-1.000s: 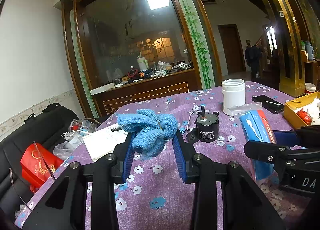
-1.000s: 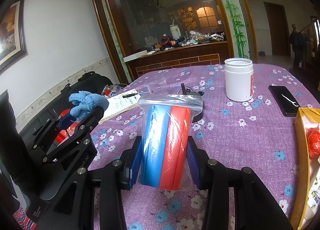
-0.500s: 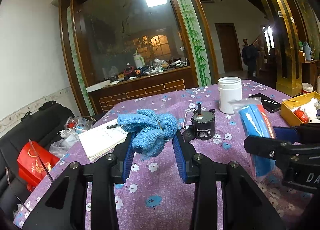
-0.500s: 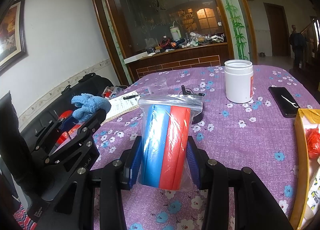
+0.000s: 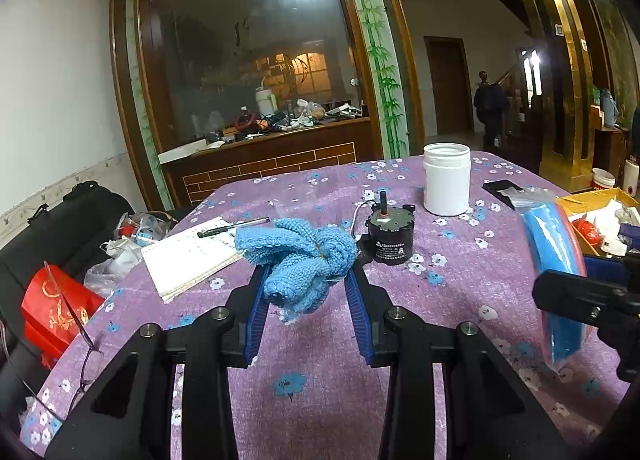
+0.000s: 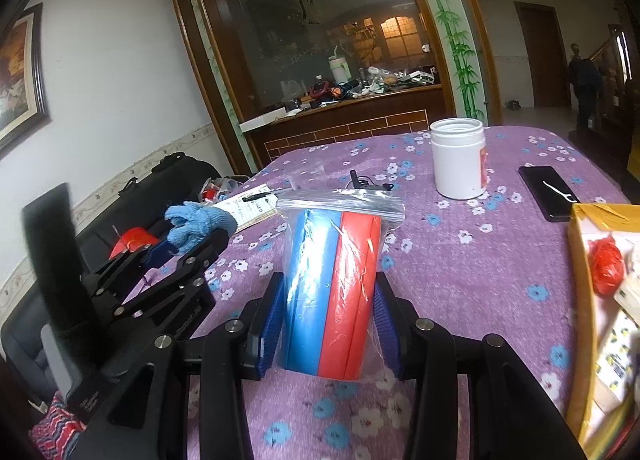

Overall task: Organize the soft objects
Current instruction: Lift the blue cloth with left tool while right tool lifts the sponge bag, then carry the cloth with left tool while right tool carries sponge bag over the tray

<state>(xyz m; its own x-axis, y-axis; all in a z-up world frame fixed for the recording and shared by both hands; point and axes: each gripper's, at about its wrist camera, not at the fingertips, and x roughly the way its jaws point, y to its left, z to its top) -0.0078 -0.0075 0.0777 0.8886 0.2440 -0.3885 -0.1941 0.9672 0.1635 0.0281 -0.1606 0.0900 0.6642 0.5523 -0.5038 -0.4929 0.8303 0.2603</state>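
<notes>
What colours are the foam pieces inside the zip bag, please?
Blue and red, side by side in the zip bag; clearest in the right wrist view.

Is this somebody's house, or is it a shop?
Most likely a home's living or dining room. A table under a purple flowered tablecloth holds everyday clutter, a black sofa stands beside it, and a framed picture hangs on the wall.

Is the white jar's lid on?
No, the white jar stands open on the purple tablecloth, its threaded rim bare and no lid on top.
</notes>
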